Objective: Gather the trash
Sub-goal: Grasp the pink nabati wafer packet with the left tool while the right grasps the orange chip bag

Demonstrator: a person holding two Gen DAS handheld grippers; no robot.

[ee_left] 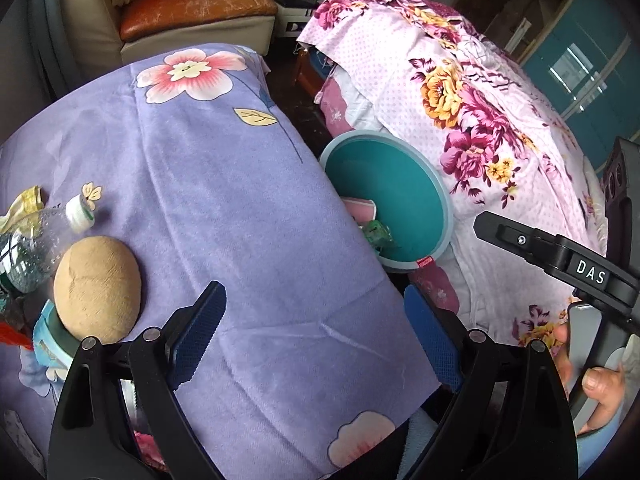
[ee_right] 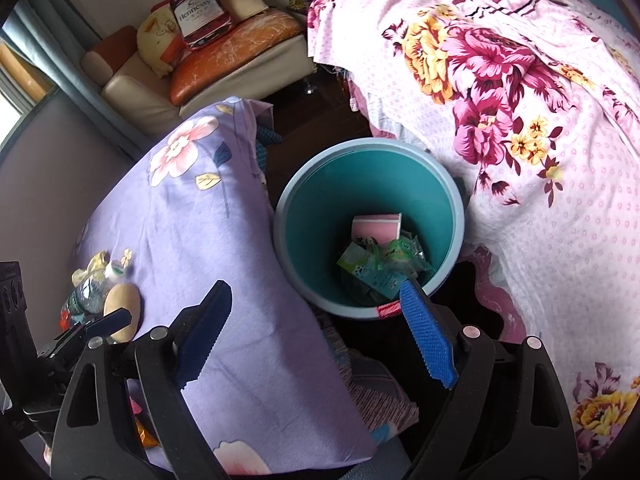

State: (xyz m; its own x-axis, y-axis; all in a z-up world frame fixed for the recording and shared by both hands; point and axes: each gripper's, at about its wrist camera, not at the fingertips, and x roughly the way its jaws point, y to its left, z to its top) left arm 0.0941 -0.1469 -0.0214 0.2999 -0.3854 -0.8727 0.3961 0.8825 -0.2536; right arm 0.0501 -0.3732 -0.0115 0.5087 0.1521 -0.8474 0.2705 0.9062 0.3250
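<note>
A teal bin point(ee_right: 320, 200) with a pale blue rim stands on the floor between a purple-clothed table and a bed; it also shows in the left wrist view point(ee_left: 400, 184). Inside lie a pink-and-white box point(ee_right: 376, 226) and green wrappers point(ee_right: 384, 264). My right gripper point(ee_right: 316, 332) is open and empty just above the bin's near rim. My left gripper point(ee_left: 316, 336) is open and empty over the purple cloth point(ee_left: 224, 216). At the table's left lie a clear plastic bottle point(ee_left: 28, 248) with a white cap, a yellowish crumpled wrapper point(ee_left: 22, 204) and a tan oval pad point(ee_left: 98, 282).
The bed with a pink floral sheet point(ee_left: 480, 120) fills the right. A worn sofa point(ee_right: 224, 60) with cushions and a Hennessy bag point(ee_right: 198, 12) stands at the back. The right-hand gripper tool point(ee_left: 560, 264) shows at the left wrist view's right edge. Dark floor lies around the bin.
</note>
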